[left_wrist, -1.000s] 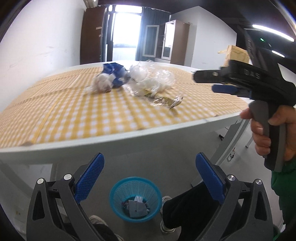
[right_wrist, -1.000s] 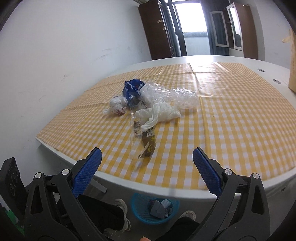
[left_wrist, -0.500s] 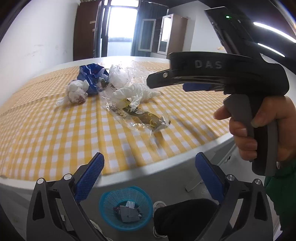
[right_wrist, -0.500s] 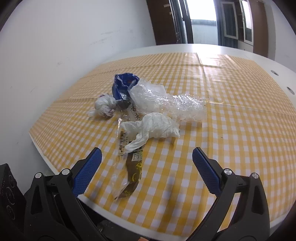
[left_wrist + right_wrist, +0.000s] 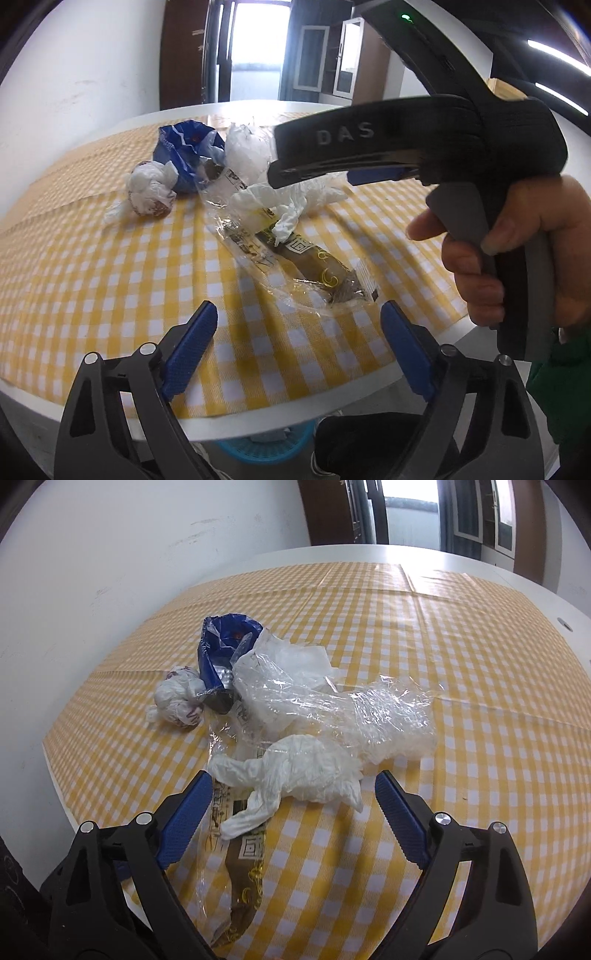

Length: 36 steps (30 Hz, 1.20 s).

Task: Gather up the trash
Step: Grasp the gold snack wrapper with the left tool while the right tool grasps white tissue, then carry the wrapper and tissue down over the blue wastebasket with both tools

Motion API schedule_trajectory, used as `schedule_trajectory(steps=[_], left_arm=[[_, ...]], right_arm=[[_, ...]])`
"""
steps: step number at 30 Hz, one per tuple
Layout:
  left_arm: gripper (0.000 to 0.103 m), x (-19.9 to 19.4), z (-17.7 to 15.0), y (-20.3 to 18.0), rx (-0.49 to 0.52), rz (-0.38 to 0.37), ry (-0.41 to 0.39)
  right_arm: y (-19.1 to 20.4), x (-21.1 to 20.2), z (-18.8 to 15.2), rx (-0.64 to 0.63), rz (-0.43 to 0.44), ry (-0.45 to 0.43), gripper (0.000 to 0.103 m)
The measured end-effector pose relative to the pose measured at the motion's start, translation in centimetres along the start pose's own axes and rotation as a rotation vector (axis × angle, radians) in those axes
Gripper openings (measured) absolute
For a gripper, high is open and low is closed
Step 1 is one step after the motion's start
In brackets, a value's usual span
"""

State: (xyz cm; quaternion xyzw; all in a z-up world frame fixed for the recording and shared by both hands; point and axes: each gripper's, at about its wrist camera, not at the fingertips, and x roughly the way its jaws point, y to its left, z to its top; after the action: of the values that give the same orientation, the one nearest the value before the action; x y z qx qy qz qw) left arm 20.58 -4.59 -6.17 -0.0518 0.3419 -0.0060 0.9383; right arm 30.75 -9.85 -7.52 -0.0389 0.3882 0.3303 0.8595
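Observation:
Trash lies in a heap on the yellow checked tablecloth (image 5: 480, 664). A crumpled white tissue (image 5: 295, 771) lies across a clear and brown snack wrapper (image 5: 240, 849), which also shows in the left wrist view (image 5: 295, 254). Behind them are crumpled clear plastic film (image 5: 332, 705), a blue foil bag (image 5: 221, 646) and a white wad (image 5: 177, 698). My right gripper (image 5: 293, 814) is open, its blue pads either side of the tissue, just above it. My left gripper (image 5: 299, 341) is open and empty above the table's near edge, short of the wrapper's end.
A blue mesh waste basket (image 5: 258, 448) stands on the floor under the table's near edge, mostly hidden. The right gripper's black body and the hand holding it (image 5: 498, 236) fill the right of the left wrist view. A white wall runs along the table's left side.
Both grippers have moved forward and up over the table toward the heap. The right gripper has closed in on the tissue. The basket has dropped nearly out of view.

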Motion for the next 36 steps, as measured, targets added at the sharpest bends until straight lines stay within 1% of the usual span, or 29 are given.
schedule_trajectory(steps=[1,3,4,5,6,7,8,9,10,11,12,13,14,18,20,24,29,32,34,36], left_arm=[[0.083,0.1,0.1,-0.1,0.004,-0.005,0.002],[0.079,0.4,0.4,-0.1,0.005,-0.013,0.007],[0.075,0.5,0.5,-0.1,0.006,-0.015,0.008],[0.070,0.6,0.6,0.0,0.008,-0.014,0.005],[0.065,0.7,0.7,0.0,0.011,-0.008,0.001],[0.049,0.9,0.7,0.1,0.012,0.002,0.006],[0.037,1.3,0.6,0.2,0.009,0.013,0.021],[0.032,1.1,0.6,0.3,0.005,0.015,0.007],[0.021,0.9,0.5,0.5,-0.004,0.009,-0.002],[0.015,0.7,0.4,0.8,-0.016,0.002,-0.008],[0.013,0.7,0.5,1.1,-0.027,0.000,-0.014],[0.008,0.3,0.3,1.4,-0.040,-0.003,-0.021],[0.007,0.1,0.2,1.8,-0.054,-0.008,-0.027],[0.006,-1.7,-0.6,3.4,-0.107,-0.021,-0.049],[0.006,-3.0,-0.9,4.3,-0.138,-0.041,-0.065],[0.006,-4.8,-0.9,5.9,-0.174,-0.051,-0.097],[0.006,-6.4,-0.5,6.6,-0.182,-0.048,-0.122],[0.006,-7.2,-1.2,7.3,-0.189,-0.049,-0.129],[0.006,-7.8,-1.8,7.4,-0.194,-0.055,-0.130],[0.005,-8.4,-1.9,7.7,-0.198,-0.060,-0.148]], right_arm=[[0.0,0.4,0.1,0.000,-0.003,0.012,0.081],[0.0,1.0,0.1,-0.010,-0.009,0.029,0.069],[0.2,1.4,0.1,-0.019,-0.008,0.042,0.067],[0.2,1.5,0.1,-0.022,-0.009,0.045,0.062],[0.2,1.7,0.2,-0.022,-0.012,0.046,0.055],[0.2,1.8,0.2,-0.021,-0.016,0.049,0.051],[0.2,1.9,0.2,-0.020,-0.017,0.051,0.044],[0.3,1.9,0.1,-0.023,-0.018,0.056,0.035],[0.4,2.0,0.0,-0.028,-0.016,0.061,0.031],[0.4,2.0,-0.1,-0.030,-0.013,0.064,0.024],[0.6,1.9,-0.3,-0.034,-0.010,0.067,0.016],[0.6,1.8,-0.5,-0.038,-0.008,0.069,0.013],[0.7,1.7,-0.6,-0.041,-0.008,0.068,0.009],[0.4,0.7,-1.2,-0.025,0.008,0.044,0.004],[0.4,0.1,-1.6,-0.017,0.012,0.034,0.003],[0.8,-1.3,-2.1,-0.014,0.015,0.010,0.002],[2.1,-2.8,-2.9,-0.033,0.006,-0.007,0.002],[2.8,-3.8,-3.6,-0.038,-0.010,-0.027,0.002],[2.9,-4.8,-4.1,-0.030,-0.007,-0.041,0.002],[2.9,-5.8,-4.6,-0.025,0.007,-0.053,0.002]])
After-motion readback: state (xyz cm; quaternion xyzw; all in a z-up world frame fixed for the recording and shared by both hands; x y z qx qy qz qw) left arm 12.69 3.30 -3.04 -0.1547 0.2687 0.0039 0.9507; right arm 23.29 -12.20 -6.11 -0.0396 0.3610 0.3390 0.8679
